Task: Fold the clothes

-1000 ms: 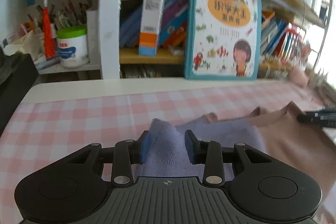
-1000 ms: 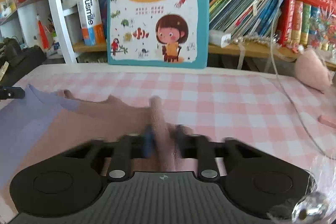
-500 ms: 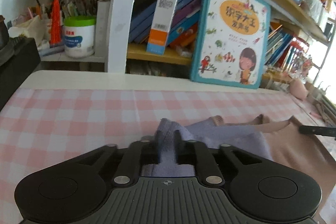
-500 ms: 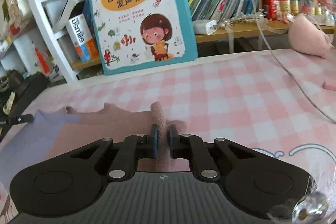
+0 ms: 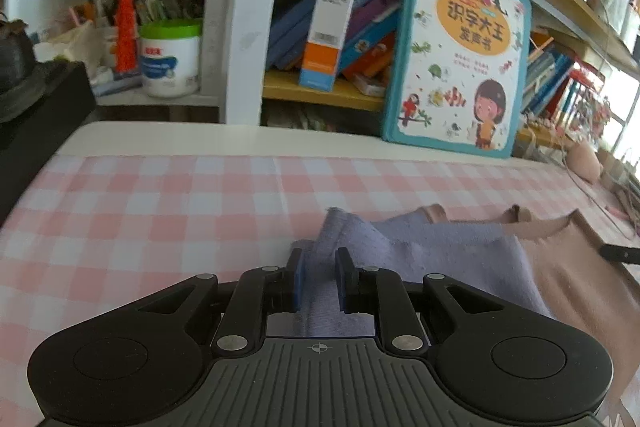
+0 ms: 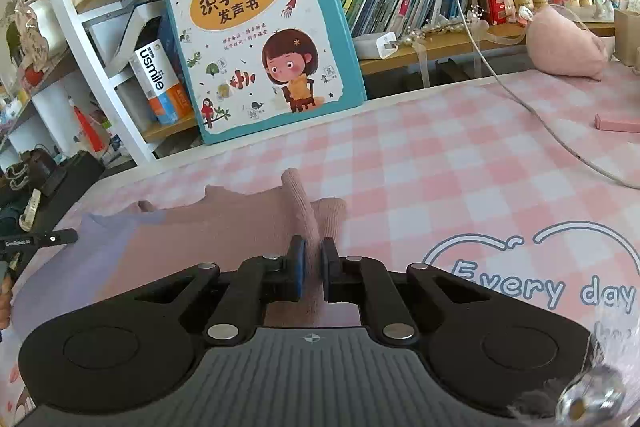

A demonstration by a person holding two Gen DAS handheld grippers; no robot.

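Pink-and-white checked cloth [image 5: 168,203] over the desk, bookshelves [image 6: 404,51] packed behind. Left gripper [image 5: 319,277] low at the near edge, jaws clamped on a raised fold of the garment's lavender part [image 5: 436,251], blue pads [image 5: 297,279] pressing the pinched ridge from both sides. Right gripper [image 6: 312,273] likewise clenched, jaws nearly together on a thin upright ridge of the garment's dusty-pink part [image 6: 224,223], with a rolled cuff-like tip sticking up just past the pads [image 6: 298,271]. Garment spread flat on the desk between the two grippers: lavender toward the left, pink toward the right, the two colours meeting along a straight seam; far edge wavy, with small pink bumps along it. Right gripper's fingertip visible as a dark bar at the right edge of the left wrist view, left gripper's as a dark bar at the left edge of the right wrist view. Farther out, bare checked cloth, then a printed "Every day" design [image 6: 532,279] to the right. Beyond that, a large teal children's book [image 5: 456,47] standing against the shelf, a white cable [image 6: 516,99] trailing across the cloth, a pink plush [image 6: 564,43] at the far right, a green-lidded white tub [image 5: 170,57] and red tassel [image 5: 125,23] on the left shelf.
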